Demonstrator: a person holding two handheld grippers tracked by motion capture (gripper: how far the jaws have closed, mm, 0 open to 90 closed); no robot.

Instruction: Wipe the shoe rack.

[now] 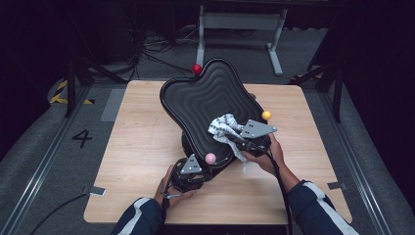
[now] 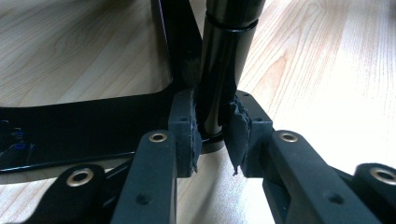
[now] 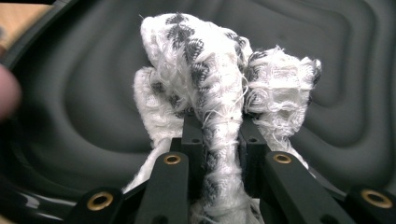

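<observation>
Gripping a bunched white cloth point(image 3: 219, 93), the right gripper point(image 1: 236, 138) is pressed against the ribbed black tray point(image 1: 205, 95) at centre frame, tilted up over the wooden table point(image 1: 142, 137). The left gripper point(image 1: 195, 171), lower centre, is clamped on the tray's glossy black post point(image 2: 224, 56), a hold made plain in the left gripper view. Cloth weave is resolved in the right gripper view. Grey floor point(image 1: 44, 147) and a metal stand point(image 1: 240, 24) are seen beyond. Both forearms enter from the bottom edge.

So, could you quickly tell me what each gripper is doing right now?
Left gripper: closed on the black post.
Right gripper: closed on the white cloth.
</observation>
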